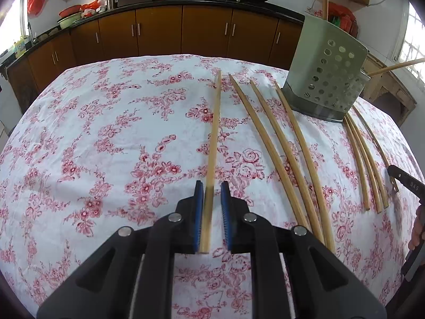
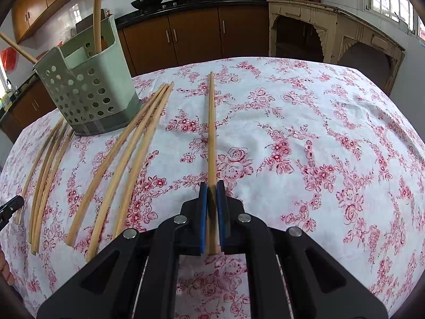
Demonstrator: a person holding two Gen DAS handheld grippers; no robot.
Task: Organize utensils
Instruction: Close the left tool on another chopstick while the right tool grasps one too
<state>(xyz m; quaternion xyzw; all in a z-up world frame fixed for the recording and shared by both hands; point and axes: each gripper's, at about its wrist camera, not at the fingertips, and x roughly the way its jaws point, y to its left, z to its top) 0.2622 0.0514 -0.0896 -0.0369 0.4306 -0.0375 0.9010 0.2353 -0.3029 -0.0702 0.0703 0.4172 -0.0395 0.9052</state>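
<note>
My left claw point(image 1: 211, 186) was sitting low over the flowery tablecloth point(image 1: 106, 138) with a chopstick point(image 1: 214, 133) running straight out between the blue pads point(image 1: 198, 212). The stick lay against the left pad but there was a clear gap to the right one, so the jaws were only partly closed and not really pinching it.

My right claw point(image 2: 211, 186) was a different story: both pads were pressed tight on another chopstick point(image 2: 211, 122), which pointed away toward the far edge of the table.

The grey-green utensil holder point(image 1: 324, 79) with the punched holes stood near the far edge, between my two claws. It already had one stick standing up in the taller back part point(image 2: 97, 13), and another poked out at a slant over its low side point(image 2: 18, 47).

The rest were loose on the cloth. Three chopsticks point(image 1: 289, 159) fanned out just beside my left one, their far tips close to the holder's base. A tighter bunch point(image 2: 42, 170) lay on the other side of the holder, running back toward the near edge, ends roughly lined up. How many were in that bunch I couldn't count for sure, they overlapped too much
</note>
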